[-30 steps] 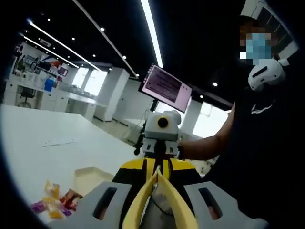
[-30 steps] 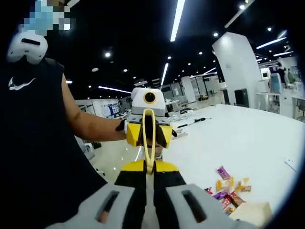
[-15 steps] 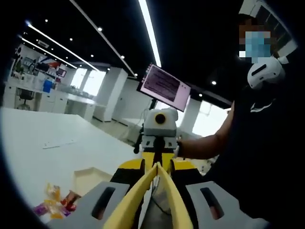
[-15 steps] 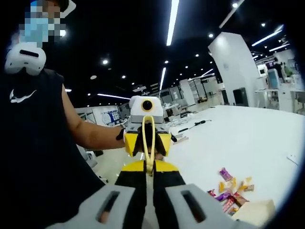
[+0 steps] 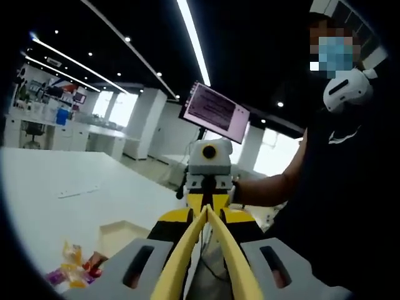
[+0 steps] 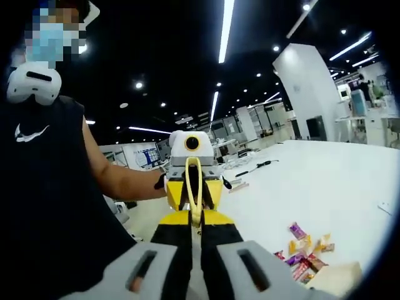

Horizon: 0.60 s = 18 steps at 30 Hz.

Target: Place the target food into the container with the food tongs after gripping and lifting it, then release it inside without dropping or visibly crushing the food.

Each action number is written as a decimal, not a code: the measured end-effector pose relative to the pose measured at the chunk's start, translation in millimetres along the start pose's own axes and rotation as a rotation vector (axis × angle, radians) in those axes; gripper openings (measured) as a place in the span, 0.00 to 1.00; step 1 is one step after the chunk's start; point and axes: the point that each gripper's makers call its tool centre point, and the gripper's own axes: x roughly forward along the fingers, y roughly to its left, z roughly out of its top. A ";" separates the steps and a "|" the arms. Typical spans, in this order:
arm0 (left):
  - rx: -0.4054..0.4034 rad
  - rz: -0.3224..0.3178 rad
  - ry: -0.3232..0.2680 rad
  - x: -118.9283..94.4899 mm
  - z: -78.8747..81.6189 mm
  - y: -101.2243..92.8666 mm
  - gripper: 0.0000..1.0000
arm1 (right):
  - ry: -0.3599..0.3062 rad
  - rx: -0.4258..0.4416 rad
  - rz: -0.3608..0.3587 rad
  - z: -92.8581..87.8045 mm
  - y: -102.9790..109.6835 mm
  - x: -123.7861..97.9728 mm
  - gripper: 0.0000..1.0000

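- Little has moved: both grippers still face each other in the air.
- Your left gripper and right gripper both pinch the yellow tongs.
- Snacks wait on the surface beside the box.
- Go down slowly and squeeze softly.

Food tongs: smooth yellow plastic, slight sheen. Left gripper: jaws matt grey plastic. Table ahead of the right gripper: smooth matt white. Sweets on it: glossy crinkled wrappers. Container: matt cream, material unclear.

Bright ceiling light strips, glaring white table, dark ceiling, fisheye-bent edges, soft focus
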 end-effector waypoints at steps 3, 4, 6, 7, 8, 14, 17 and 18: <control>-0.001 -0.002 0.000 0.0 0.6 -0.2 0.13 | 0.004 -0.001 0.004 1.1 1.5 0.0 0.02; -0.001 -0.003 -0.001 0.3 0.9 -1.0 0.13 | 0.002 -0.001 0.005 1.5 1.8 -0.2 0.02; 0.019 -0.004 0.003 0.5 0.9 -1.1 0.13 | 0.003 -0.007 0.000 1.0 1.4 -0.6 0.02; 0.018 -0.004 0.004 0.7 0.9 -1.1 0.13 | 0.002 -0.005 0.000 1.1 1.3 -0.8 0.02; 0.019 -0.004 0.004 0.9 1.2 -1.3 0.13 | -0.002 -0.002 -0.001 1.5 1.2 -1.1 0.03; 0.038 0.002 -0.021 0.7 7.3 -0.7 0.16 | -0.018 -0.036 -0.010 5.1 -0.3 -2.3 0.13; 0.049 0.015 -0.020 0.3 8.3 1.1 0.17 | -0.028 -0.029 -0.021 7.1 -1.3 -3.7 0.14; 0.052 0.017 -0.022 0.5 9.0 1.0 0.17 | -0.031 -0.034 -0.029 7.8 -2.8 -4.9 0.15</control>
